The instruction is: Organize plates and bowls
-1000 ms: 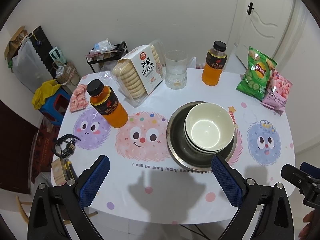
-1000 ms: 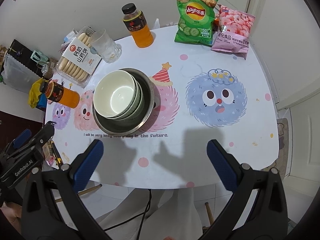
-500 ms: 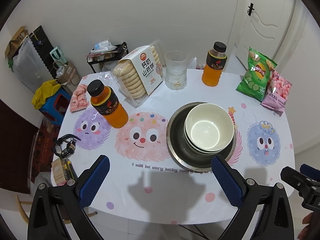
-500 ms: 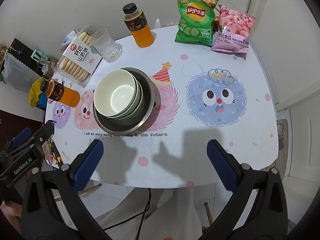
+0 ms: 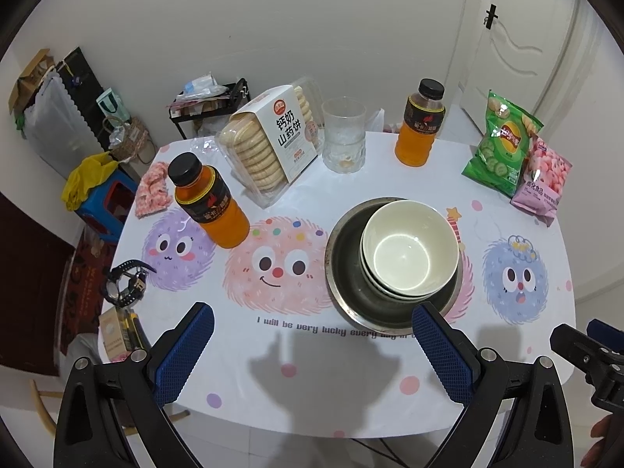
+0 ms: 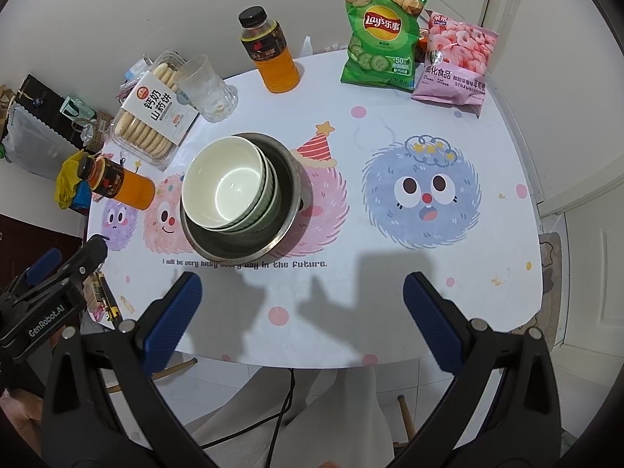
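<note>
Two tongs are being held wide apart above the near edge of the bench [image 5: 351, 397], and nothing is being gripped by either. The left tongs [image 5: 312, 351] are being kept open over the printed cloth, their blue pads [image 5: 183, 351] well apart, with the right pad just in front of the metal bowl [image 5: 343, 273]. The right tongs [image 6: 302, 316] are likewise being kept open, hovering over bare cloth near the bench edge.

White bowls [image 5: 409, 249] are being carried as a nested stack inside the metal bowl, which is sitting near the middle of the bench, on the pink monster print. The stack is leaning toward one side of the metal bowl rather than sitting centred.

Behind the bowls a glass [image 5: 343, 136] is standing upright, beside a biscuit box [image 5: 273, 140]. Two orange bottles are being seen: one [image 5: 206, 199] to the left of the bowls and one [image 5: 421, 128] at the back. A green chip bag [image 6: 382, 35] and a pink snack bag [image 6: 456, 62] are lying at the far right corner, touching each other. A watch [image 5: 124, 284] is lying at the left edge.
</note>
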`<state>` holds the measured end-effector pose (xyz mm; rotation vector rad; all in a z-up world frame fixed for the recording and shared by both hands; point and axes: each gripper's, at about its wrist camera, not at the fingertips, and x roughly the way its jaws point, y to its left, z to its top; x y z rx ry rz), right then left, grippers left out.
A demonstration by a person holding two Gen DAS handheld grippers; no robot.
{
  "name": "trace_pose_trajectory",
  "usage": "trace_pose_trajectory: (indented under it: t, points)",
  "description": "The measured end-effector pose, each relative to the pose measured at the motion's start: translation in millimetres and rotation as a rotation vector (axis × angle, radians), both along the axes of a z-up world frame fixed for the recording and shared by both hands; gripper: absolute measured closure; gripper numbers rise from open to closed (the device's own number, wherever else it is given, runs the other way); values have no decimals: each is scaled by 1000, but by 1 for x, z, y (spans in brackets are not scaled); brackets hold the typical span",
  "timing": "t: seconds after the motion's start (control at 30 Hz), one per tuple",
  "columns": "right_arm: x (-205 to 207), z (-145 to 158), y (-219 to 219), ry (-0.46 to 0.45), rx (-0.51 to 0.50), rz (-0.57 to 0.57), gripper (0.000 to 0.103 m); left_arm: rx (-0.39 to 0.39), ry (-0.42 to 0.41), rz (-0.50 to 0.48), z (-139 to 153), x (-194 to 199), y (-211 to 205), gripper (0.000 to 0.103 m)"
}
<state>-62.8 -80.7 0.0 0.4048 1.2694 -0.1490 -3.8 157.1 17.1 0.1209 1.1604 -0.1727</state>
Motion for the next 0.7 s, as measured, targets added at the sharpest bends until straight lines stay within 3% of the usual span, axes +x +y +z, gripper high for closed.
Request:
trace_pose_trajectory:
  t: [0.7]
  points:
    - [8,1,2,-7,-8,21,0,-5,12,8,-5,3,1,0]
